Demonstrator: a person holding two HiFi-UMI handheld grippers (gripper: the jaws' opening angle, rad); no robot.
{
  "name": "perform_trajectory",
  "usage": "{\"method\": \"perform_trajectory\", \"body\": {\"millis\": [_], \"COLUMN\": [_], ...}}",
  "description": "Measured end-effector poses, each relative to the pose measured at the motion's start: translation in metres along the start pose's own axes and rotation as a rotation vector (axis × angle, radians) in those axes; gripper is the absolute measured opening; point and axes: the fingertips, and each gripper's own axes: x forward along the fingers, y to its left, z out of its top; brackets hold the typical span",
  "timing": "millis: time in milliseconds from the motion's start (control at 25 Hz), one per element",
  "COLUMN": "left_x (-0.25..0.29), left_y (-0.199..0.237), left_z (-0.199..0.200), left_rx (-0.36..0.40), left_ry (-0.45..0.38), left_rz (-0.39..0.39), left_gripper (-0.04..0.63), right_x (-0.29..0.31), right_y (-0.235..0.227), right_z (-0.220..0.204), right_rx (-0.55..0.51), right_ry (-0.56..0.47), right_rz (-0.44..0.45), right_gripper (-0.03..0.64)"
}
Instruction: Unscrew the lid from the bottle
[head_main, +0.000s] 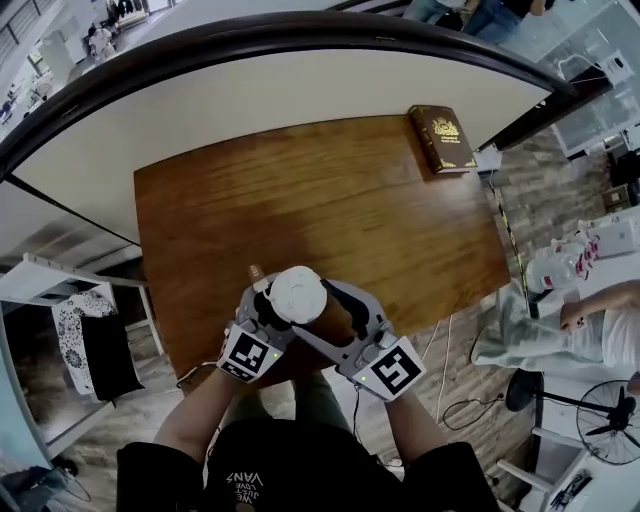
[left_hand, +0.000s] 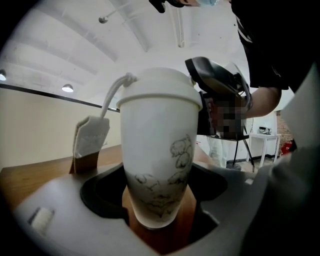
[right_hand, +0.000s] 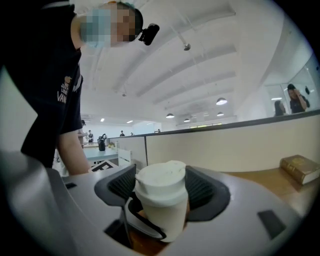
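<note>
A white bottle (left_hand: 157, 160) with faint drawings on its side stands at the near edge of the wooden table (head_main: 320, 200). Its white lid (head_main: 297, 293) is on top. A cord runs from the lid to a white tag (left_hand: 91, 137) that hangs at the bottle's left. My left gripper (head_main: 278, 312) comes in from the lower left, and its jaws clasp the lower body of the bottle (left_hand: 160, 210). My right gripper (head_main: 325, 308) reaches in from the lower right. Its ribbed pads (right_hand: 200, 187) press on both sides of the lid (right_hand: 161, 181), above the left jaws.
A brown book with gold print (head_main: 442, 138) lies at the table's far right corner and shows in the right gripper view too (right_hand: 300, 168). A low white partition (head_main: 300, 90) runs behind the table. A person (head_main: 590, 325) and a fan (head_main: 610, 420) are off to the right.
</note>
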Motion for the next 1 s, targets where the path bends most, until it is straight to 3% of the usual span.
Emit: {"method": "perform_trajectory", "body": {"millis": [440,640,760,840,1000], "left_x": [0.0,0.001,-0.001,-0.003,-0.002], "left_y": [0.0,0.0,0.0,0.001,0.002], "left_z": [0.0,0.0,-0.005,-0.001,-0.002], "left_rx": [0.007,0.002,-0.008,-0.002,0.011], "left_ry": [-0.025,-0.019,-0.014,-0.022,-0.025], "left_rz": [0.0,0.001,0.005,0.006,0.006], "left_gripper": [0.377,0.377,0.377,0.377,0.377], "right_x": [0.0,0.002,0.004,0.003,-0.004], "right_y": [-0.007,-0.008,-0.006,-0.006,-0.013], "right_z": [-0.003,0.0,0.003,0.008,0.013], "right_rx": [0.015,-0.005,-0.002,0.019,0.034], "right_ry": [0.053,0.08,0.102,0.09,0.036], "right_rz": [0.602,0.792,0.81,0.772,0.549], "right_gripper": [0.316,0.316,0.316,0.316,0.316]}}
